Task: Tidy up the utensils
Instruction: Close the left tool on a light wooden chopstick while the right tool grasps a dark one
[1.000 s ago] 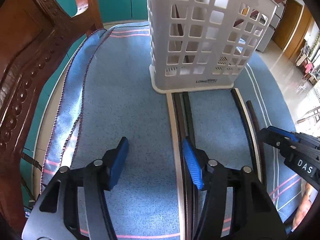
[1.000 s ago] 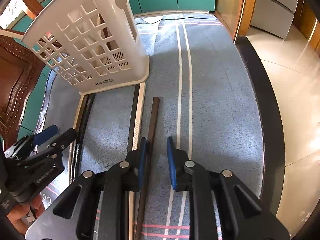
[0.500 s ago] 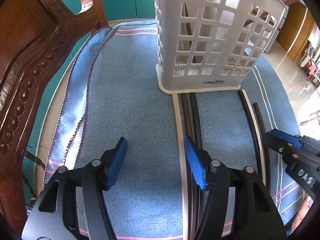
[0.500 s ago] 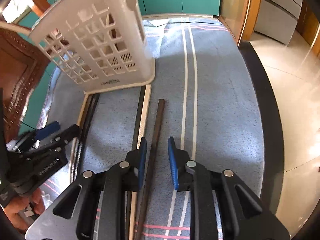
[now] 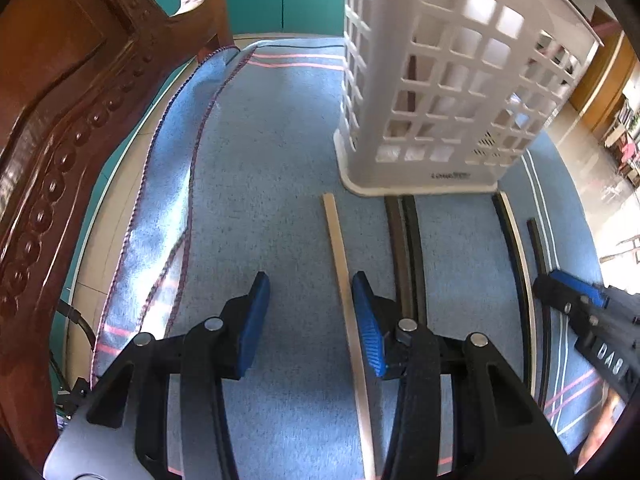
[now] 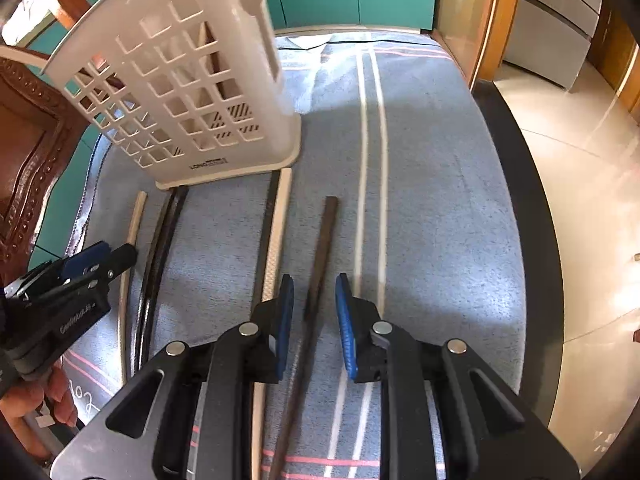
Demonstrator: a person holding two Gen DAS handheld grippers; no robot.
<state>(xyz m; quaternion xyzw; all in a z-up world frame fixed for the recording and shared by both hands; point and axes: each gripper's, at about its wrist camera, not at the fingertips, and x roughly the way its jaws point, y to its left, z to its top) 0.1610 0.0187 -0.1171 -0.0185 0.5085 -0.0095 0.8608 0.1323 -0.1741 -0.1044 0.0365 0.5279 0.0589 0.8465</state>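
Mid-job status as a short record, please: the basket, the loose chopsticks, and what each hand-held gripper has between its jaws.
basket: white lattice basket, upright on the blue cloth
left hand-held gripper: open, jaws just been closing; pale chopstick between them, not clamped
right hand-held gripper: narrowly open; brown chopstick between the jaws, not clamped
other loose sticks: dark pair; dark-and-pale pair, all lying flat before the basket
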